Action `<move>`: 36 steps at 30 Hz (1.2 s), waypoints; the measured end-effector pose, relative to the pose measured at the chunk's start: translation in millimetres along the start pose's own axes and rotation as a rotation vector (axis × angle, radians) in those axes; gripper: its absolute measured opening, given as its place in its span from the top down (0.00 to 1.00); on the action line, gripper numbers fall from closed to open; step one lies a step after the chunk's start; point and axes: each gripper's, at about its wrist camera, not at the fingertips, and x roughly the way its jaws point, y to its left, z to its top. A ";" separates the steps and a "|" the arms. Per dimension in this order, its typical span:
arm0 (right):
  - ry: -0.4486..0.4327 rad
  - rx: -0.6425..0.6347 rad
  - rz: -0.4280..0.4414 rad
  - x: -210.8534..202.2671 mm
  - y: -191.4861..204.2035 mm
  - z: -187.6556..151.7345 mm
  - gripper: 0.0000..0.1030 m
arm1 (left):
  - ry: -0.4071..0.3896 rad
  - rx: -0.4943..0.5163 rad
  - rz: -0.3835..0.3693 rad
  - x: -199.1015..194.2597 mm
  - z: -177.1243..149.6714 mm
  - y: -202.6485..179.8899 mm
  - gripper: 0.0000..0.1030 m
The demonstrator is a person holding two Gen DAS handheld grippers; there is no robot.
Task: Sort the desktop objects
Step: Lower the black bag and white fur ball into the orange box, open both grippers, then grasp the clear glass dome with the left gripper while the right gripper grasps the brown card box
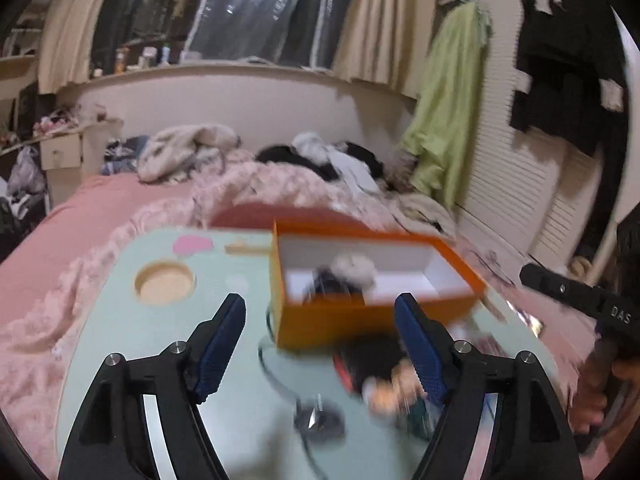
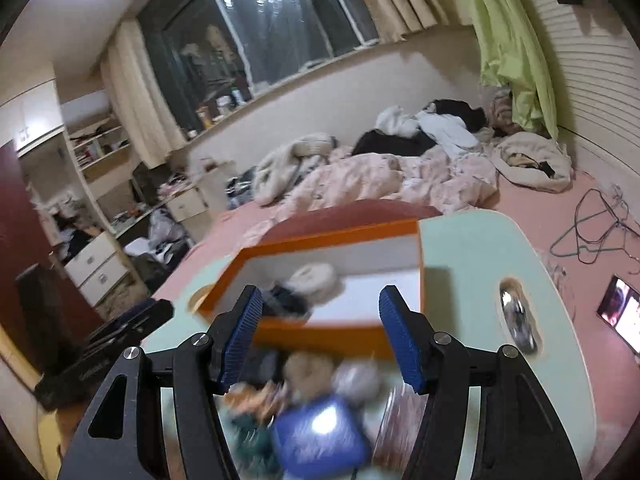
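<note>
The jaws of the left gripper (image 1: 320,344) and right gripper (image 2: 320,336) stand apart, holding nothing; the orange box (image 1: 360,320) mid-counter holds few items, while clutter (image 2: 320,412) waits at the counter's (image 1: 132,340) near edge.

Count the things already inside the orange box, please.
2 that I can make out in the orange box: a pale fluffy thing toward the middle, and a dark thing just in front of it, toward the near wall. The blur could hide more.
</note>
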 end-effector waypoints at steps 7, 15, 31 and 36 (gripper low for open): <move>0.140 -0.177 -0.172 -27.4 23.2 -72.0 0.40 | 0.178 0.062 0.076 -7.0 -64.0 -4.8 0.24; 0.301 -0.207 -0.296 2.6 9.4 -100.3 0.23 | 0.281 0.162 0.139 19.5 -81.9 -10.0 0.07; 0.232 -0.226 -0.239 1.7 -1.9 -104.0 0.16 | 0.213 0.092 0.031 23.1 -56.1 -4.9 0.26; 0.223 -0.220 -0.232 0.2 -2.4 -104.4 0.16 | 0.294 0.070 -0.046 52.9 -50.7 -1.4 0.72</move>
